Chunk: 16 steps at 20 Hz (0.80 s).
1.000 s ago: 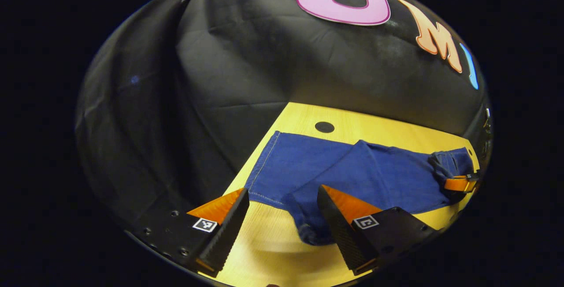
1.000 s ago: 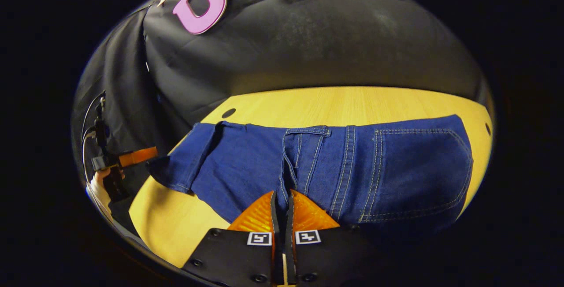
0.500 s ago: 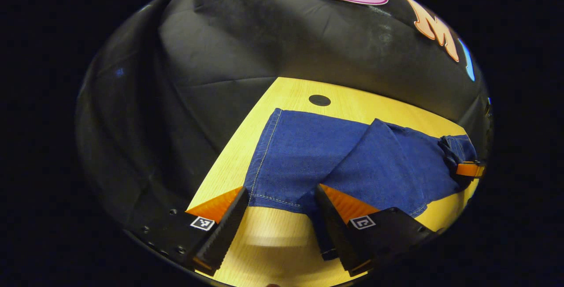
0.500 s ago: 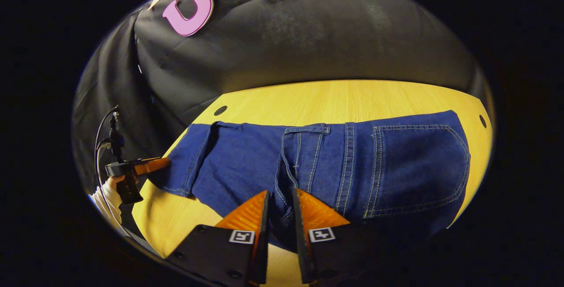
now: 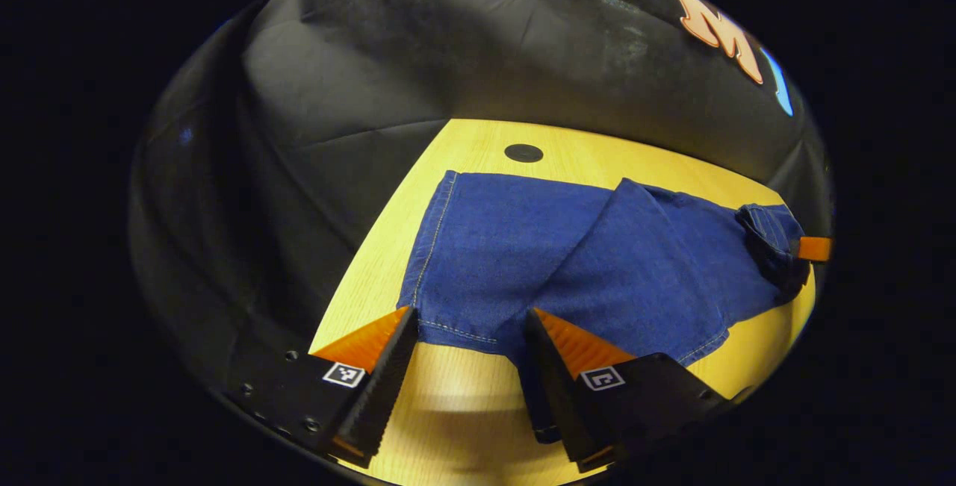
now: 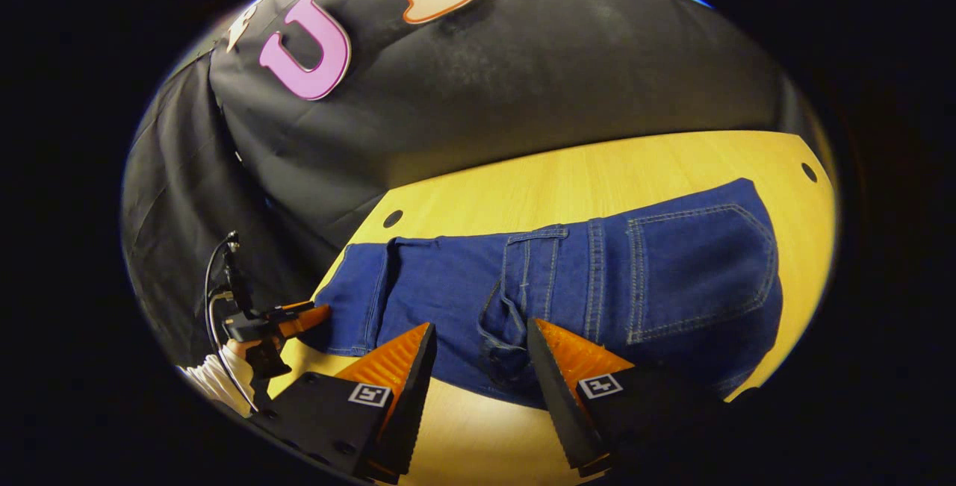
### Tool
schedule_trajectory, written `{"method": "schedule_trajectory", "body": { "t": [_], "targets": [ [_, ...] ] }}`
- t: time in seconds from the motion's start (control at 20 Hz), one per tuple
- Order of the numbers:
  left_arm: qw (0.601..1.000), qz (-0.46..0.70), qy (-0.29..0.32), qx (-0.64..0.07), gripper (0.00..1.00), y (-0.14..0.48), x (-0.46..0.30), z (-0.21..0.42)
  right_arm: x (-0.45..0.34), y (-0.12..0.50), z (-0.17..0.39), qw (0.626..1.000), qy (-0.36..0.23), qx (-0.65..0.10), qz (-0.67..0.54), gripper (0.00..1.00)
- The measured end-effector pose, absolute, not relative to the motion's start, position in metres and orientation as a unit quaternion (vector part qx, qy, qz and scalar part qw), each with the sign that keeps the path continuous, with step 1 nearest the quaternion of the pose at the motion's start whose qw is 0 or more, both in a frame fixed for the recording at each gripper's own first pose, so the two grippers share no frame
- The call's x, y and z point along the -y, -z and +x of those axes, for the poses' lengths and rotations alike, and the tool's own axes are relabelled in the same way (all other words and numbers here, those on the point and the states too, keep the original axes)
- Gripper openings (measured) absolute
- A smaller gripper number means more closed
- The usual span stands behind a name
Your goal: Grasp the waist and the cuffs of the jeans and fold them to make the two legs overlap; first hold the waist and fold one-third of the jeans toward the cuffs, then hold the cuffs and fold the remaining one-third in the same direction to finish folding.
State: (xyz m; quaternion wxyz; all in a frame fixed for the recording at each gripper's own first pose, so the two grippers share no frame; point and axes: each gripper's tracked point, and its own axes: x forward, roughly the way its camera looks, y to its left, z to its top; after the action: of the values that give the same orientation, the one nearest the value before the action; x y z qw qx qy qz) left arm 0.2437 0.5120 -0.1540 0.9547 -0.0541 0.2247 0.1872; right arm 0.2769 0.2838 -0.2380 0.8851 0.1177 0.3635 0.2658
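Fingers [image 5: 388, 366] of both grippers stand wide (nothing held), jeans [image 5: 567, 262] lying between them on the surface [image 5: 455, 426], ready for regrasping.

Right tongs [image 5: 814, 248] cut off behind jeans [image 5: 597, 262].

Left gripper view low and close at the cuff end of the jeans [image 5: 567, 262], facing along the legs toward the waist, right gripper view close at the waist end (back pocket side) of the jeans [image 6: 597, 284], both sharing them and the wooden table [image 5: 635, 165].
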Motion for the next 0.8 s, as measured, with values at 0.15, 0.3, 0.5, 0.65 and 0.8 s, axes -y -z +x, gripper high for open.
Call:
{"method": "schedule_trajectory", "body": {
  "t": [0.15, 0.3, 0.5, 0.65, 0.8],
  "targets": [
    [0.957, -0.046, -0.168, -0.230, 0.75, 0.154, -0.507, 0.245, -0.270, 0.231, 0.274, 0.887, -0.246, -0.365, 0.137, 0.70],
    [0.964, -0.036, -0.143, -0.221, 0.41, 0.152, -0.502, 0.251, -0.257, 0.225, 0.275, 0.893, -0.231, -0.360, 0.143, 0.70],
    [0.962, -0.036, -0.165, -0.213, 0.08, 0.151, -0.502, 0.253, -0.252, 0.220, 0.275, 0.894, -0.223, -0.356, 0.159, 0.70],
    [0.963, -0.039, -0.170, -0.206, 0.00, 0.150, -0.502, 0.253, -0.244, 0.216, 0.269, 0.895, -0.216, -0.354, 0.162, 0.76],
    [0.966, -0.081, -0.163, -0.183, 0.00, 0.141, -0.498, 0.258, -0.236, 0.214, 0.261, 0.897, -0.206, -0.356, 0.163, 0.76]
  ]
}}
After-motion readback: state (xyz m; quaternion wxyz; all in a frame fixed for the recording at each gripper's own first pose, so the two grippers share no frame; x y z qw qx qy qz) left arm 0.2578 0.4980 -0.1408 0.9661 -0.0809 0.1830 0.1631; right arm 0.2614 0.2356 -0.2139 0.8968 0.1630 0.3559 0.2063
